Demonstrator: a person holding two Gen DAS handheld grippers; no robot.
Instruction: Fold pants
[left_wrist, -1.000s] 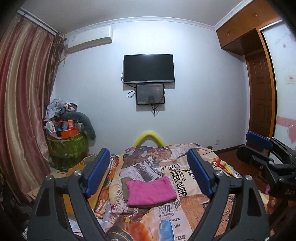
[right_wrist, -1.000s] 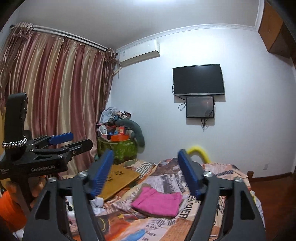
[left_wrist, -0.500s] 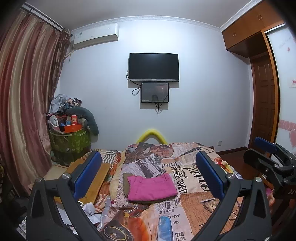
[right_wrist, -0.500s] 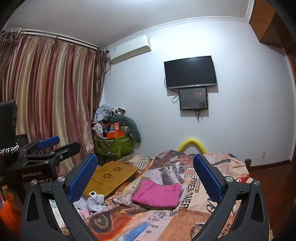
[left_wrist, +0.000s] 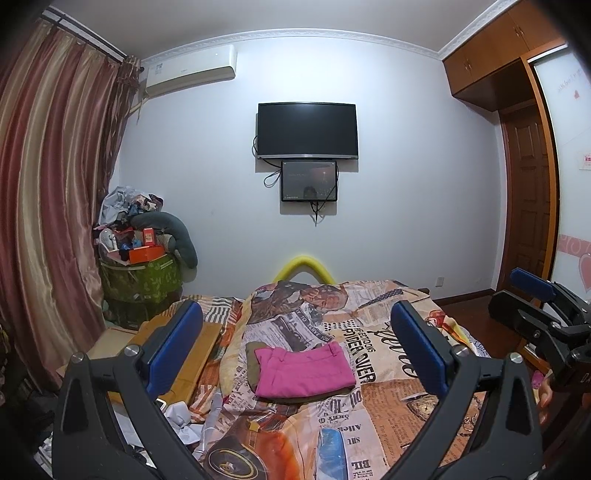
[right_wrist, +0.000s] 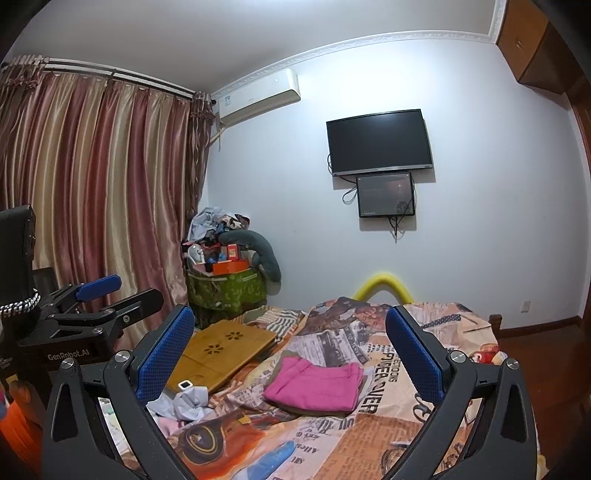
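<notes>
Left gripper (left_wrist: 295, 343) is hovering with its jaws spread wide, nothing between the blue pads (left_wrist: 175, 347); right gripper (right_wrist: 290, 354) is doing the same, jaws wide and empty. Both are hanging above the near end of the bed (left_wrist: 388, 417), well apart from the pink pants (left_wrist: 304, 369), which are lying folded into a flat rectangle about mid-bed on the newspaper-print cover. The pants are sitting on top of a darker olive folded garment (left_wrist: 253, 363) whose edge is peeking out on the curtain side and along the near edge. Around the pants the cover is lying open on the near side and toward the door-side edge of the bed. On the curtain side of the pants, a wooden lap desk (right_wrist: 221, 350) is lying tilted, with crumpled pale cloth (right_wrist: 190, 400) and a small white device (right_wrist: 185, 385) at its near end. Beyond the pants, a yellow padded arch (left_wrist: 304, 267) is rising at the far edge of the bed, and a loaded green bin (left_wrist: 142, 280) is standing by the curtain (left_wrist: 48, 221).
</notes>
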